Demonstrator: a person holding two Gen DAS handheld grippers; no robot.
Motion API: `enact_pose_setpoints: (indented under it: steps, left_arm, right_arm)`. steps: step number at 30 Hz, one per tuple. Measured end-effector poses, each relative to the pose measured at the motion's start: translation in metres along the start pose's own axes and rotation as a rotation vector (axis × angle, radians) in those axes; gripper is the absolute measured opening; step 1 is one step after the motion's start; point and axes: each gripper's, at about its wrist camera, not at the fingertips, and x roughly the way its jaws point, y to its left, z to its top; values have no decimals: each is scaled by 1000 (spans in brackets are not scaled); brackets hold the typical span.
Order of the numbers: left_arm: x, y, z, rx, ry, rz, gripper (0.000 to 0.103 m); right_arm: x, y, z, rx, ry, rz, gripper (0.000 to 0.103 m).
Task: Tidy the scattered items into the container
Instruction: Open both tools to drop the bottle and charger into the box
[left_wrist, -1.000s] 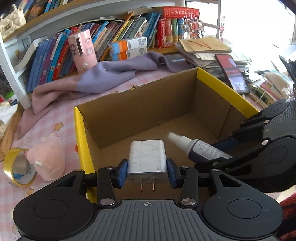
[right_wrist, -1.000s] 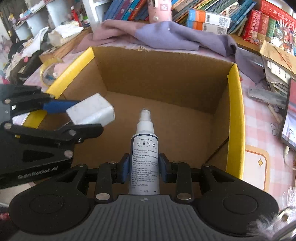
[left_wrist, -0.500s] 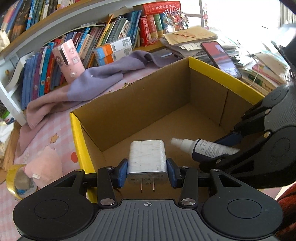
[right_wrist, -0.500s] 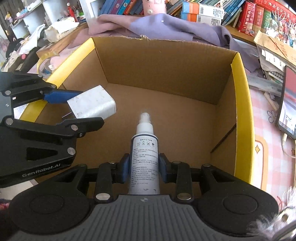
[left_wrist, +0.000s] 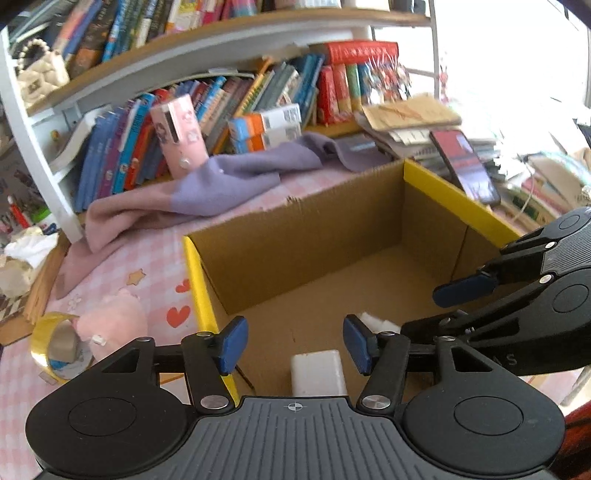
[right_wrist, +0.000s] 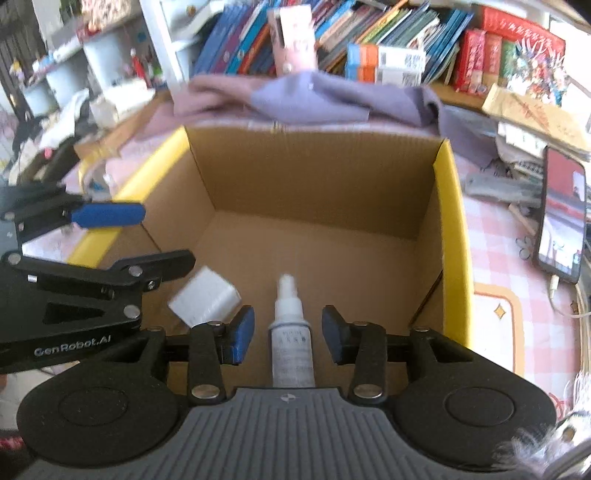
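Left wrist view showed my left gripper (left_wrist: 293, 345) just spread wide, charger (left_wrist: 318, 372) loose on the box (left_wrist: 458, 201) floor, while my right gripper (right_wrist: 288, 334) had just released the spray bottle (right_wrist: 291, 332) there too.

White bookshelf (left_wrist: 48, 162), bright window (left_wrist: 509, 55), pink tablecloth (left_wrist: 155, 251)

Brown cardboard box (right_wrist: 314, 184), yellow-edged

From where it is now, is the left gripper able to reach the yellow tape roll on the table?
Probably yes. The left gripper is open and holds nothing, and the yellow tape roll lies uncovered outside the cardboard box. Only the box's yellow wall stands between them, and the pink plush toy lies right beside the roll.
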Motion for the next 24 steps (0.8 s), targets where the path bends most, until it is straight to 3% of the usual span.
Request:
enact_pose_setpoints:
  steps: [13,24]
  left_arm:
    - [-54,4,-6,-55,-153,32,59]
    - [-82,21,-31,-47,-206,-41,61]
  right_arm:
    - [-46,22,-3,13,-183,-26,39]
    - [-77,54,-25,61,-242,-111,39]
